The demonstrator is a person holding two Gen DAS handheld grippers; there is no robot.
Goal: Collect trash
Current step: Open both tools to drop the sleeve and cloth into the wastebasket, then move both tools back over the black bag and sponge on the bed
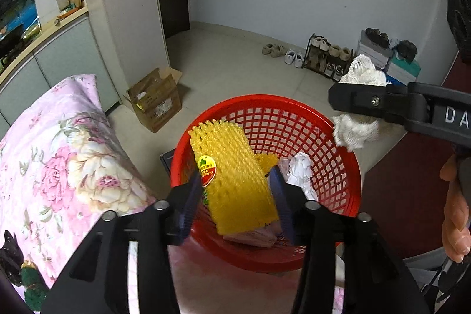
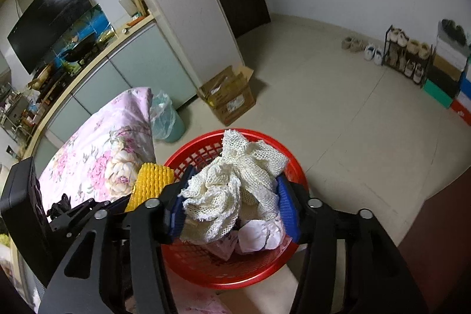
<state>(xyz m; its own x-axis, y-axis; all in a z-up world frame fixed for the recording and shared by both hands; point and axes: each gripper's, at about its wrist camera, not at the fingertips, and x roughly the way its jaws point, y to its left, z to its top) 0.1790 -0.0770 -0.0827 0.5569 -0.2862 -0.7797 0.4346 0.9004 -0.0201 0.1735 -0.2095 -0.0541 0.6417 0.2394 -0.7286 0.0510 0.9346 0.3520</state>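
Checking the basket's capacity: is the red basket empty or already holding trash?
Holding trash: crumpled white paper and a pinkish wrapper lie inside the red basket.

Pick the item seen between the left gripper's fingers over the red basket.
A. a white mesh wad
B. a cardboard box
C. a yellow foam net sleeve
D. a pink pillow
C: the yellow foam net sleeve sits between the left gripper fingers, above the red basket.

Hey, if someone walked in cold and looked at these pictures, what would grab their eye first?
The bright red basket on the floor, beside a pink floral quilt. Over it, the left gripper has a yellow foam fruit net between its jaws, and the right gripper has a crumpled white mesh net between its own. Crumpled paper already lies inside.
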